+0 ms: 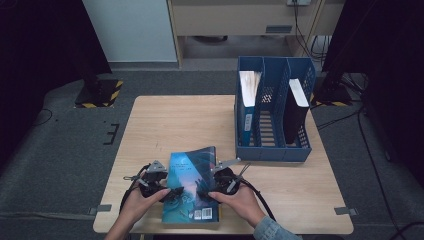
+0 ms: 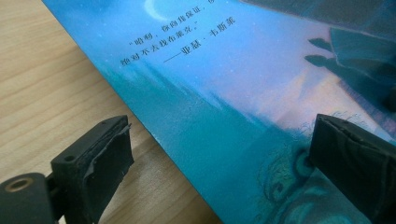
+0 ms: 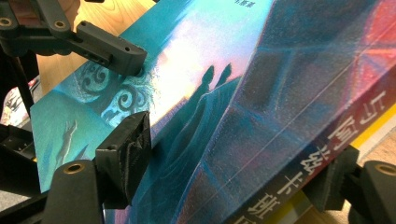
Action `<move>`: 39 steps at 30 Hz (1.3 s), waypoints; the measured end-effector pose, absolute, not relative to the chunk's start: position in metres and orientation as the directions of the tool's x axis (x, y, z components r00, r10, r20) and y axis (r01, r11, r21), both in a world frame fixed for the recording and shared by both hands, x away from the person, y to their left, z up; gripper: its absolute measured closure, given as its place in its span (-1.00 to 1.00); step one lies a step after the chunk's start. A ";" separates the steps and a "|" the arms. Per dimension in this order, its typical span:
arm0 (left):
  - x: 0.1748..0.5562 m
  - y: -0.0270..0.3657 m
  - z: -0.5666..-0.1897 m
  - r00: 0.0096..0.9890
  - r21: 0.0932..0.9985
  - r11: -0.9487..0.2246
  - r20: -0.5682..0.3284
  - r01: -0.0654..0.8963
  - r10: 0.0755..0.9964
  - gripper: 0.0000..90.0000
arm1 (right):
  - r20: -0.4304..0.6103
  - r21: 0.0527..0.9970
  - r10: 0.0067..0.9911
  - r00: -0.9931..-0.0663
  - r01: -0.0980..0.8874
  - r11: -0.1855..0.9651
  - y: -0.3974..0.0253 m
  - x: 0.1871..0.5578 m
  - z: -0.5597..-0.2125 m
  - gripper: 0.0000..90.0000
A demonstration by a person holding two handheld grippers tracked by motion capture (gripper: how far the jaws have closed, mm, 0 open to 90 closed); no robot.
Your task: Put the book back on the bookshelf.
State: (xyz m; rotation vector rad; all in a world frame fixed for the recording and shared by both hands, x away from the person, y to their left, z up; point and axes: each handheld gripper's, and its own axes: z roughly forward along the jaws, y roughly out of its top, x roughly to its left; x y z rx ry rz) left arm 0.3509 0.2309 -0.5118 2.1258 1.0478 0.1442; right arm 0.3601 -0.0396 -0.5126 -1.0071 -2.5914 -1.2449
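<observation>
Both grippers sit at the near edge of the table (image 1: 150,115), one at each side of a book (image 1: 192,185) with a blue cover that lies flat there. On its left side, the left gripper (image 1: 167,194) has its jaws spread wide, one over the bare wood and one over the cover, gripping nothing. At the spine side, the right gripper (image 1: 207,195) straddles the book's edge, one jaw on the cover and one below the spine, though whether it clamps is unclear. Farther back, toward the far right corner, stands a blue file rack (image 1: 272,150), with a blue folder (image 1: 247,105) in its left slot and a black binder (image 1: 295,110) in its right slot.
</observation>
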 end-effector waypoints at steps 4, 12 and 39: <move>0.353 0.230 -0.512 0.683 0.659 -0.407 -0.226 0.632 0.694 -0.89 | 0.340 0.660 0.521 -0.783 0.594 0.460 -0.039 0.360 -0.512 -0.41; 0.359 0.231 -0.516 0.682 0.645 -0.396 -0.276 0.654 0.677 -0.93 | 0.346 0.651 0.524 -0.778 0.601 0.463 -0.038 0.361 -0.511 -0.41; 0.366 0.250 -0.490 0.606 0.613 -0.349 -0.276 0.709 0.746 0.38 | 0.400 0.617 0.499 -0.769 0.628 0.474 -0.033 0.375 -0.496 0.10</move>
